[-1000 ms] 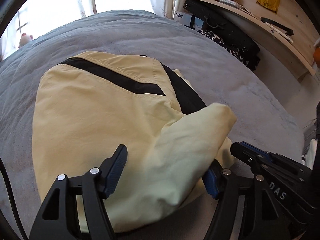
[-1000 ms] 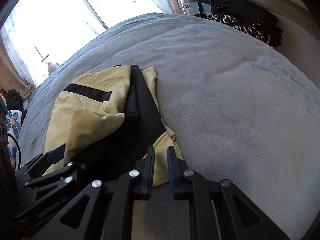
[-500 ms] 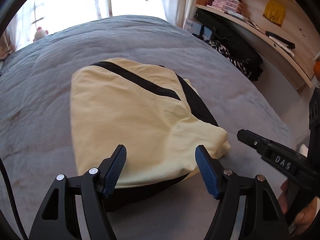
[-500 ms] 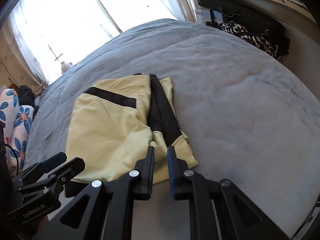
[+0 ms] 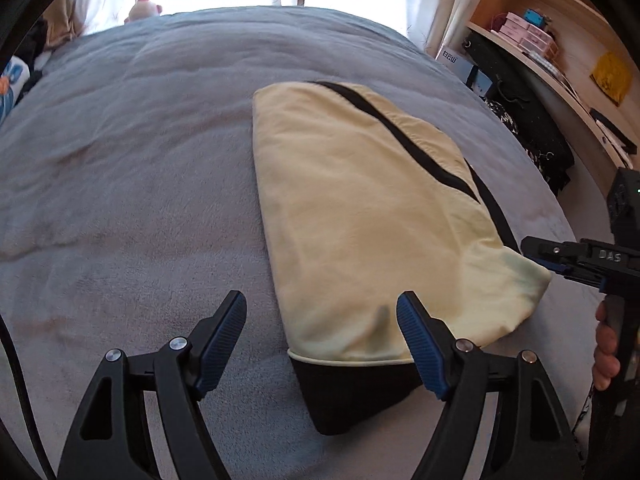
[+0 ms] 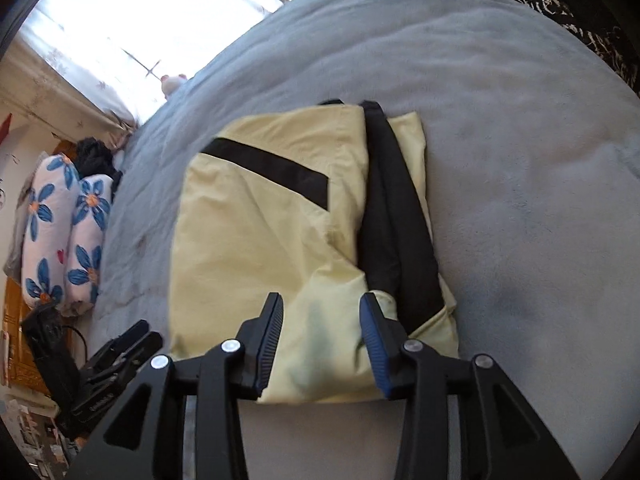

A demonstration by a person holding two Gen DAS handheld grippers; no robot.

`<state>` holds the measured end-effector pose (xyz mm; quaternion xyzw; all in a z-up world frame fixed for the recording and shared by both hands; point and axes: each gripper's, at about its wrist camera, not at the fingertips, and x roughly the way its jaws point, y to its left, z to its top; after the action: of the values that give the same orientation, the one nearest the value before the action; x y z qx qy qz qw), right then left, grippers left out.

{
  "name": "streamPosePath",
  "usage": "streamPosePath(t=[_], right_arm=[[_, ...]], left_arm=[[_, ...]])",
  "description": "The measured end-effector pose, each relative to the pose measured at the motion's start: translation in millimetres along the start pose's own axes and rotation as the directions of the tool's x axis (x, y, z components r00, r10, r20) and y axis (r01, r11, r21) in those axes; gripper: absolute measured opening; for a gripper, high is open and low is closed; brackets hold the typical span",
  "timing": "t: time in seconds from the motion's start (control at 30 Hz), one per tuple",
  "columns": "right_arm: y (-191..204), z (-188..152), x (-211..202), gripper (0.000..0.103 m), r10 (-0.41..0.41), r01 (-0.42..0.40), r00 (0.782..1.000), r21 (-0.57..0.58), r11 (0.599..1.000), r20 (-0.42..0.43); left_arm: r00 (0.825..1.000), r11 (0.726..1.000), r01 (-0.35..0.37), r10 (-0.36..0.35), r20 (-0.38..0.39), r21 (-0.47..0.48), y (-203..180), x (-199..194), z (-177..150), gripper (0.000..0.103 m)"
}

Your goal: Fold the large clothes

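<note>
A folded pale yellow garment [image 5: 360, 208] with black stripes lies flat on the grey bed cover [image 5: 120, 160]; black lining sticks out at its near edge. My left gripper [image 5: 322, 320] hovers over that near edge, its jaws opening, pads clear of the cloth. In the right wrist view the garment [image 6: 260, 240] fills the middle. My right gripper [image 6: 322, 320] is opening over its near right corner; the cloth lies between the fingers, but they do not press it. The right gripper [image 5: 560, 260] also shows at the garment's right corner in the left wrist view.
Flowered pillows [image 6: 60, 232] lie off the bed's left side. A wooden shelf [image 5: 560, 60] with boxes and a dark bag [image 5: 520, 120] stands to the right. A plush toy [image 5: 144, 6] sits by the window. A person's hand [image 5: 606, 344] holds the right gripper.
The raised yellow fold between the left fingers has been laid down flat. The left gripper has shifted left along the near edge. The right gripper has gone from shut to open over the corner.
</note>
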<state>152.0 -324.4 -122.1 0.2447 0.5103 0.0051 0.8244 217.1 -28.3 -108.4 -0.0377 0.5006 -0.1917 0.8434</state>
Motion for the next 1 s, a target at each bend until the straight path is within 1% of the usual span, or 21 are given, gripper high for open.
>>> streamPosePath(t=[0.07,0.2,0.3,0.33,0.37,0.4,0.43,0.47,0.5,0.53,0.57,0.63,0.7,0.77,0.83,0.9,1.0], right_arm=[[-5,2,9,0.040,-0.010,0.011,1.000,0.002,1.000,-0.025],[-11,2,18,0.040,-0.013,0.013,0.998,0.001,1.000,-0.053],[-10,-2,19,0.040,0.026,-0.027,0.996,-0.006,1.000,-0.085],[-8,-4,22,0.040,0.065,-0.066,0.992,-0.005,0.998,-0.112],[-5,-6,25,0.040,0.087,-0.088,0.987,-0.007,0.996,-0.133],[-3,-8,27,0.039,0.079,-0.083,0.987,-0.018,0.996,-0.138],[0,-9,29,0.035,0.043,-0.048,0.991,-0.036,0.998,-0.127],[0,-9,30,0.023,0.023,-0.028,0.993,-0.040,0.999,-0.120],[0,-9,32,0.021,0.019,-0.022,0.993,-0.030,0.999,-0.115],[0,-9,31,0.014,0.033,-0.036,0.994,-0.024,0.999,-0.108],[2,-8,28,0.010,0.039,-0.043,0.995,-0.034,0.999,-0.093],[15,-11,17,0.008,0.007,-0.011,0.999,-0.102,0.995,-0.038],[32,-16,-11,0.007,-0.019,0.030,0.998,-0.168,0.985,0.066],[36,-20,-36,0.007,-0.015,0.041,0.989,-0.176,0.983,0.146],[33,-24,-50,0.007,-0.051,0.085,0.977,-0.161,0.983,0.209],[23,-28,-47,0.007,-0.096,0.128,0.973,-0.143,0.981,0.209],[-5,-35,-14,0.007,-0.149,0.160,0.981,-0.086,0.983,0.124]], left_arm=[[1.000,1.000,0.021,-0.021,-0.013,-0.011,7,8,-1,0.076],[0.999,1.000,0.022,-0.023,-0.038,-0.010,8,21,-5,0.076],[0.998,0.999,0.040,-0.041,-0.045,-0.015,6,27,-5,0.076],[0.998,0.999,0.043,-0.043,-0.043,-0.015,5,28,-6,0.076],[0.998,0.999,0.043,-0.044,-0.042,-0.014,4,30,-5,0.076],[0.998,0.999,0.044,-0.045,-0.042,-0.014,3,31,-6,0.076],[0.998,0.999,0.044,-0.045,-0.041,-0.015,2,31,-6,0.076],[0.998,0.999,0.046,-0.047,-0.038,-0.015,1,31,-6,0.076],[0.998,0.999,0.045,-0.045,-0.038,-0.014,0,31,-5,0.076],[0.998,0.999,0.041,-0.042,-0.038,-0.010,-1,32,-3,0.076],[0.999,0.999,0.038,-0.038,-0.037,-0.005,-2,31,-3,0.076],[0.999,1.000,0.024,-0.024,-0.027,0.011,-7,28,-1,0.073],[1.000,1.000,0.015,-0.015,-0.011,0.026,-11,24,1,0.066],[1.000,0.999,0.020,-0.021,0.005,0.033,-15,18,3,0.064],[1.000,0.999,0.025,-0.025,0.019,0.036,-19,14,3,0.063],[1.000,0.999,0.023,-0.024,0.018,0.045,-23,16,2,0.060],[0.999,0.998,0.033,-0.033,-0.015,0.047,-26,27,-3,0.056]])
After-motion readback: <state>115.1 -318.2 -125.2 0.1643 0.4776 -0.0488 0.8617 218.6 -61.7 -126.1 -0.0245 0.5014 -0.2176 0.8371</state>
